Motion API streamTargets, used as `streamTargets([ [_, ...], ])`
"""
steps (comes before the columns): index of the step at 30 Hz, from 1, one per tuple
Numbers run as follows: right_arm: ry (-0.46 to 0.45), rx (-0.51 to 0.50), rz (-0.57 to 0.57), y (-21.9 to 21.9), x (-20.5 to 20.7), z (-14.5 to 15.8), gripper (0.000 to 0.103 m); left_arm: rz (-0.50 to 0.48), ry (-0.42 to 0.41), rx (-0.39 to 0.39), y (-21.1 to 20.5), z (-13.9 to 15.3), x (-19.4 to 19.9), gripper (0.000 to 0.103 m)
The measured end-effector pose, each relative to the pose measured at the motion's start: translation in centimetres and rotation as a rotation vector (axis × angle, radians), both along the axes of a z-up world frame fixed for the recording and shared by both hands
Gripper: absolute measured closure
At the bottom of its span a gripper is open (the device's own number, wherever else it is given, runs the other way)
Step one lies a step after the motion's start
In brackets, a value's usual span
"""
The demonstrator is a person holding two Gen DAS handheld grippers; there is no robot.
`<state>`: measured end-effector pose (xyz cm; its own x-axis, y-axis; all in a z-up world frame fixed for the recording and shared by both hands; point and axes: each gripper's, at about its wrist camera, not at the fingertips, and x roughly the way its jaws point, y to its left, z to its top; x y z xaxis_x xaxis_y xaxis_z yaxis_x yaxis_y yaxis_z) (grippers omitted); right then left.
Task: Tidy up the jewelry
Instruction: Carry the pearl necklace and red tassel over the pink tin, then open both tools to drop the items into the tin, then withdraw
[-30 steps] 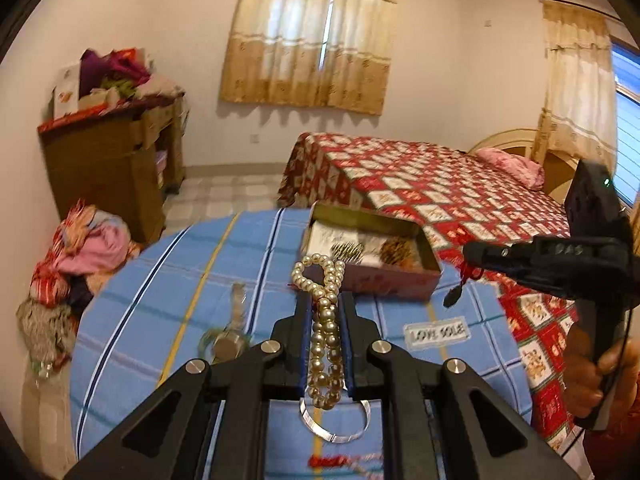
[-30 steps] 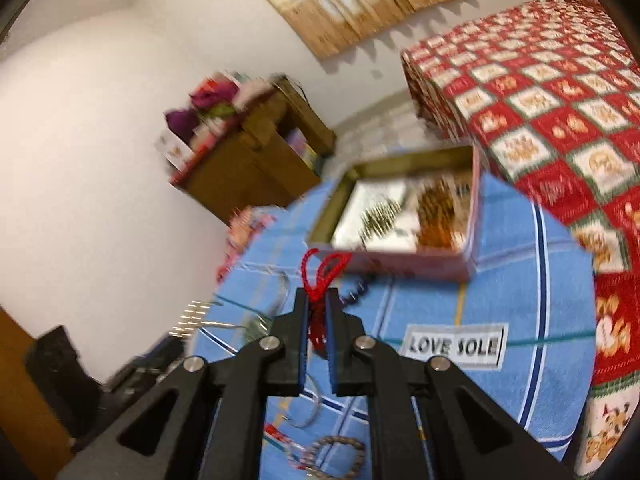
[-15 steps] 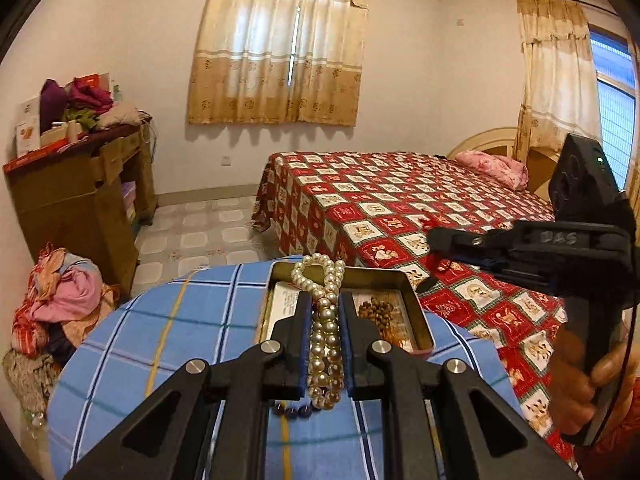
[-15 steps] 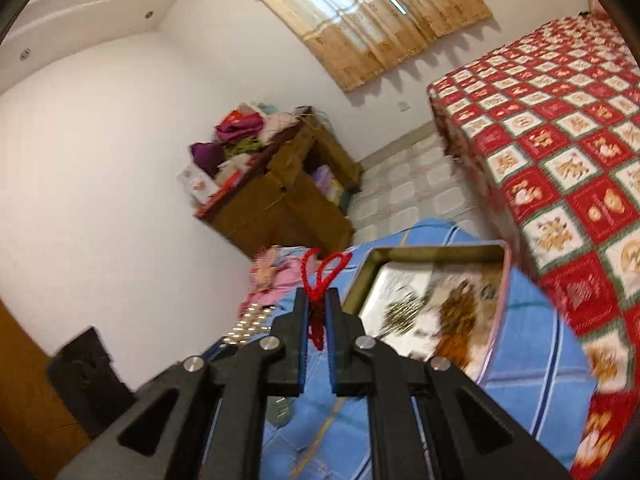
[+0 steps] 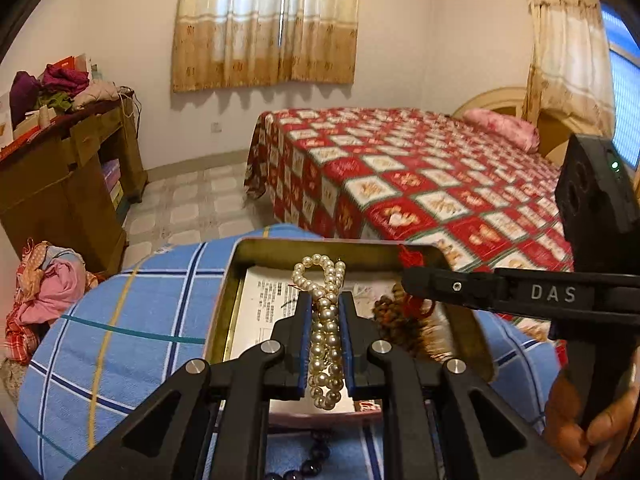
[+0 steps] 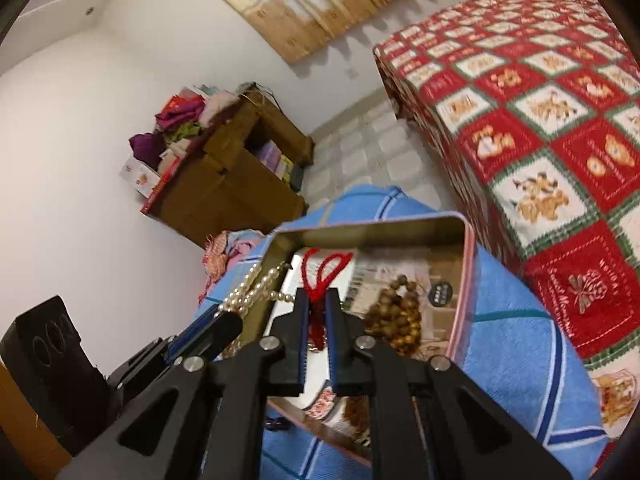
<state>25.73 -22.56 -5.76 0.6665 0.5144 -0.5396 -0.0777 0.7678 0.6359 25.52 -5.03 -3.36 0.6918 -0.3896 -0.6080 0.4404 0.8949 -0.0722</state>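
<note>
**Both grippers over the tin, each with a string**

On the left, the left gripper (image 5: 325, 312) is clamped on a pearl necklace (image 5: 325, 336), round glossy beads looped above the tin (image 5: 230, 300). To drop it cleanly, lower inside the metal rim before letting go. On the right, the right gripper (image 6: 316, 312) pinches a thin red cord (image 6: 322, 276), beside knobbly brown wooden beads (image 6: 398, 320).

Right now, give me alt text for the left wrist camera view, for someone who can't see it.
The left gripper is shut on a pearl necklace above an open tin on a blue plaid cloth. The right gripper reaches in from the right with a red cord; a red-quilted bed lies behind.
</note>
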Motion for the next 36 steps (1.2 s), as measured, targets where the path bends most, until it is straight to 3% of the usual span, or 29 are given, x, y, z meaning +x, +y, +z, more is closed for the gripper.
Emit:
streamTargets([
  [3,0.002,0.006,0.003,-0.2,0.1,-0.3,0.080,0.022,0.022,0.040,-0.1,-0.9,0.5,0.090],
  [4,-0.007,0.021,0.003,-0.3,-0.1,-0.2,0.066,0.022,0.035,0.042,0.0,-1.0,0.6,0.090],
  [5,-0.023,0.033,-0.008,-0.6,-0.5,0.0,0.045,0.015,0.050,0.036,0.2,-1.0,0.7,0.089],
  [6,-0.052,0.049,-0.028,-1.0,-1.1,0.4,0.036,0.006,0.061,0.030,0.4,-0.8,0.7,0.080],
  [7,-0.071,0.057,-0.037,-1.2,-1.5,0.8,0.029,-0.001,0.061,0.027,0.6,-0.6,0.4,0.061],
  [9,-0.099,0.066,-0.059,-1.7,-2.4,1.9,0.029,0.012,0.035,0.033,1.0,0.0,-0.3,0.033],
  [10,-0.108,0.064,-0.078,-2.0,-3.0,2.4,0.029,0.023,0.015,0.034,1.1,0.4,-0.7,0.031],
  [14,-0.167,-0.010,-0.179,-2.6,-7.3,4.9,0.029,0.046,-0.026,0.026,3.0,2.1,-3.9,0.031],
  [18,-0.187,-0.108,-0.232,-1.8,-11.3,5.4,0.029,0.093,-0.024,0.009,5.3,2.3,-7.3,0.031],
  [24,-0.125,-0.225,-0.182,2.0,-15.9,3.4,0.029,0.185,0.002,-0.014,8.7,1.7,-12.2,0.031],
  [29,-0.075,-0.257,-0.116,4.2,-18.1,1.6,0.051,0.263,0.033,-0.054,12.3,1.1,-15.3,0.031],
  [36,-0.046,-0.300,-0.049,6.6,-20.5,0.3,0.056,0.340,0.055,-0.020,15.4,-1.0,-19.2,0.031],
])
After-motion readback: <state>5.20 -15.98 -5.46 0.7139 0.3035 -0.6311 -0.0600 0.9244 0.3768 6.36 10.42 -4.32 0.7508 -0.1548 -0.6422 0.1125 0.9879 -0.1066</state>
